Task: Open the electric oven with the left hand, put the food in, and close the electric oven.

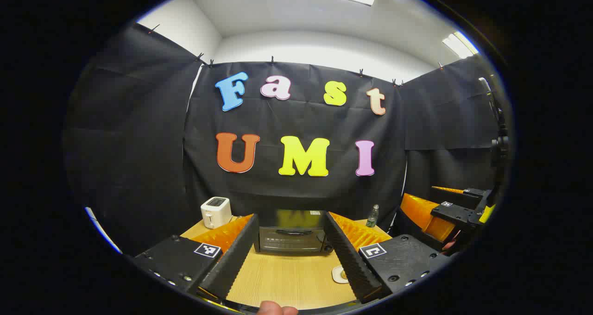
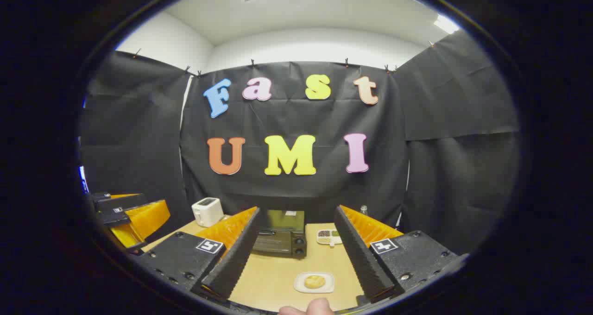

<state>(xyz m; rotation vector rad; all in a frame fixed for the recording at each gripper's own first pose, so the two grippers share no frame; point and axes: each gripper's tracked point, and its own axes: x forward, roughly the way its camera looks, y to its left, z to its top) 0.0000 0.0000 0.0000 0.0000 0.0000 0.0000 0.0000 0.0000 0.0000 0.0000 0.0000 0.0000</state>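
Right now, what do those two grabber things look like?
Each gripper has two long wedge-shaped fingers with ridged, saw-toothed inner faces. Behind the fingers sit chunky black blocks with small screws, and each block wears a little square black-and-white marker. The left gripper and the right gripper look built alike. A fingertip peeks in at the bottom.

Nothing legible on my feeds.
I see only patterned square marker tags on the left gripper and right gripper; the sticker on the electric oven is too small to read.
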